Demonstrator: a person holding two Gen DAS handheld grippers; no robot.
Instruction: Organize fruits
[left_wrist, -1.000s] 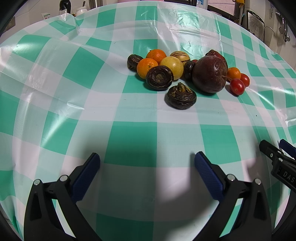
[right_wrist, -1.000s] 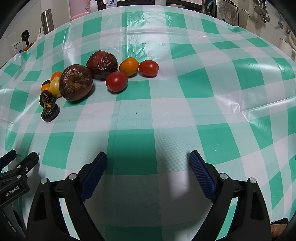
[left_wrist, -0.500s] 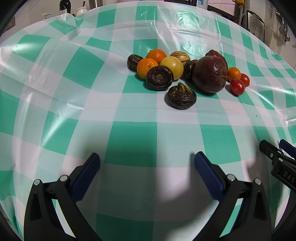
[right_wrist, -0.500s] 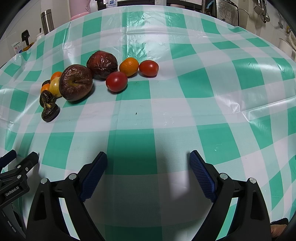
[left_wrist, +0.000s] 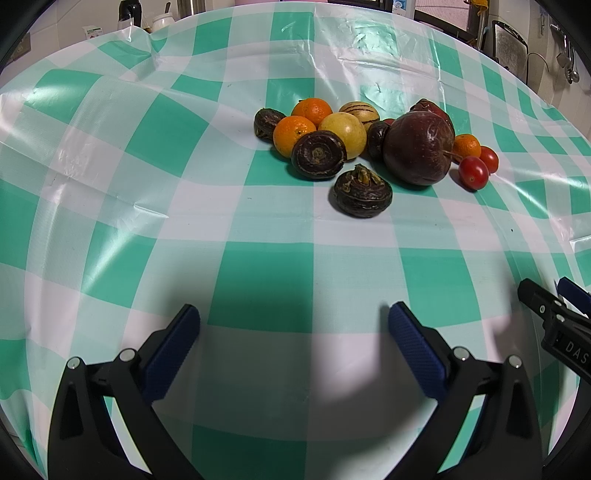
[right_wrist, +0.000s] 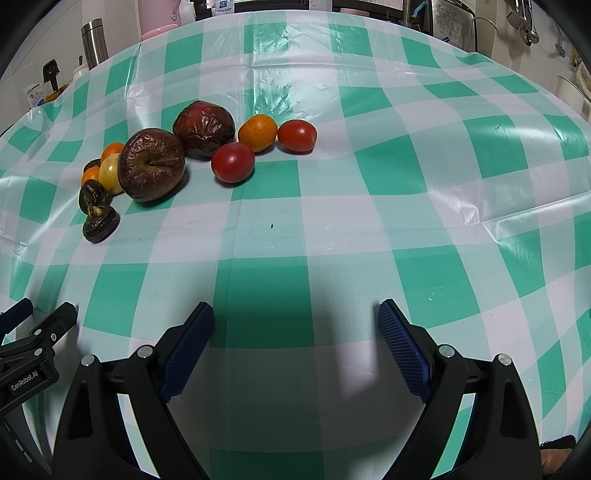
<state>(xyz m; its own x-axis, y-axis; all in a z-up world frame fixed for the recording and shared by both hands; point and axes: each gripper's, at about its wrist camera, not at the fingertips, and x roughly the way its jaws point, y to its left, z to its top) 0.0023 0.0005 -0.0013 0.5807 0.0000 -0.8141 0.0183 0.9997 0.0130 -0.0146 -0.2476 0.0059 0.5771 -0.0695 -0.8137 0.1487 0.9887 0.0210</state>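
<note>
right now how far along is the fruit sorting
Nothing looks sorted: the oranges, tomatoes, wrinkled apples and dark fruits sit in one mixed cluster. The left gripper and right gripper are open and empty. All the grouping remains.

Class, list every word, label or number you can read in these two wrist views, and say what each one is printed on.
"GenRobot.AI": white print on the left gripper, seen at the lower left edge of the right wrist view.
"DAS": white letters, cut off by the frame edge, on the right gripper in the left wrist view.
Blue-and-white label on a container behind the table: too small to read.
Small carton on the counter at left: print blurred, unreadable.
</note>
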